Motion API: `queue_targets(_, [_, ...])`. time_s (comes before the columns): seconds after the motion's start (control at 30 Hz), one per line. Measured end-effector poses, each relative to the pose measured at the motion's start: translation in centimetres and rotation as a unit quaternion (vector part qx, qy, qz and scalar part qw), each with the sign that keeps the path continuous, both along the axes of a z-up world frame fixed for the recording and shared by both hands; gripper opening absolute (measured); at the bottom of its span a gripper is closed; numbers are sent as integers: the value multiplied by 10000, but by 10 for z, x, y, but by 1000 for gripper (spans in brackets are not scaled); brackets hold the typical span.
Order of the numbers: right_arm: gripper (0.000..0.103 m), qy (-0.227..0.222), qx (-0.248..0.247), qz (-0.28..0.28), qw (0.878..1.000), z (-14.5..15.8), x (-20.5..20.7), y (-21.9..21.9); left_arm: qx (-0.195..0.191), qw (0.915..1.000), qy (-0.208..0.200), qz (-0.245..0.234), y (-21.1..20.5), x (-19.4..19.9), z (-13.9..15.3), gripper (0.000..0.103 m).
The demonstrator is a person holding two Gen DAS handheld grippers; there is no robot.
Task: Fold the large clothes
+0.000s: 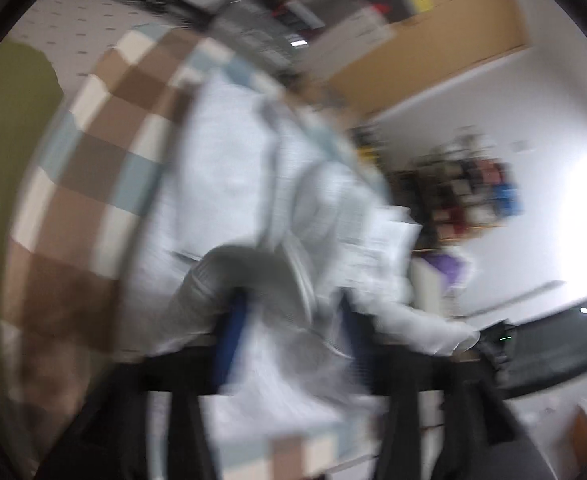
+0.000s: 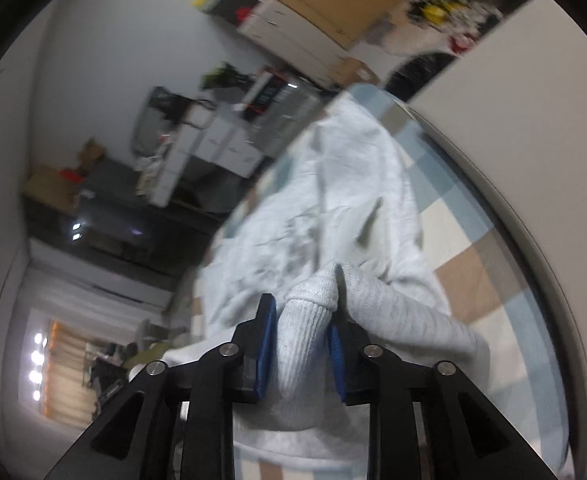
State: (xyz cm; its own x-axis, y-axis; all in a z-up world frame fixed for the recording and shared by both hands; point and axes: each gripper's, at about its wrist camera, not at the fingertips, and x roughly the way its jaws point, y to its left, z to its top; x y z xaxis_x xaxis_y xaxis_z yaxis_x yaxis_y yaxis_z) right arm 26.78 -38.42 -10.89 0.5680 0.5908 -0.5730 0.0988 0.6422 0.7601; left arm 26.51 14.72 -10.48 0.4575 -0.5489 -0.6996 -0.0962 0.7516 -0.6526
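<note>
Right gripper (image 2: 301, 344): pads clamp the ribbed cuff (image 2: 307, 320) of the pale sweater (image 2: 333, 184). Left gripper (image 1: 289, 336): jaws apart, cloth between them; grip cannot be confirmed through blur. Sweater lies rumpled on the checked blanket (image 2: 465, 248). Judgement: folding barely begun; neat folds remain.

no readable text or labels, views perhaps too blurred

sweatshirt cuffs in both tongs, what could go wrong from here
1. The ribbed cuff sits between the right tongs with slack beside one pad, so it may slip out.
2. The left tongs look open around loose fabric of the pale grey sweatshirt; the blur hides any grip, so the fold on the checked cover may skew.
</note>
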Motion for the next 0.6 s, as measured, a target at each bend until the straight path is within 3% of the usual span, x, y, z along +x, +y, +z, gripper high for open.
queue_targets(0.03, [34,250,28,-37,9997,-13,16,-1,85,9999,-57,30,2,4,-1,67])
queue_targets(0.07, [39,408,40,-69,9991,-23,28,-3,161,9998,-93,8,4,7,-1,69])
queue_targets(0.13, [40,413,-87,-60,9991,-32,42,-7,354,9991,-176,133,16,3,1,71])
queue_targets(0.17, [42,312,-172,-59,9993,-29,44,-9,502,9983,-202,223,22,-2,1,80])
queue_targets(0.23, [55,-167,-418,15,9990,-14,47,-13,707,9970,-248,175,27,-10,-2,84])
queue_targets(0.3, [81,-776,-766,23,9940,7,37,-19,918,9955,-212,-46,26,-16,-11,84])
queue_targets(0.37, [99,-1200,-1180,198,9855,19,26,-19,1011,9935,-127,-513,14,-12,-23,84])
queue_targets(0.47, [101,-1234,-1790,926,9717,19,34,-3,1521,9825,129,-1072,-12,3,-37,84])
queue_targets(0.6, [99,-858,-2459,1731,9498,-1,53,28,1530,9738,392,-1637,-28,16,-61,84])
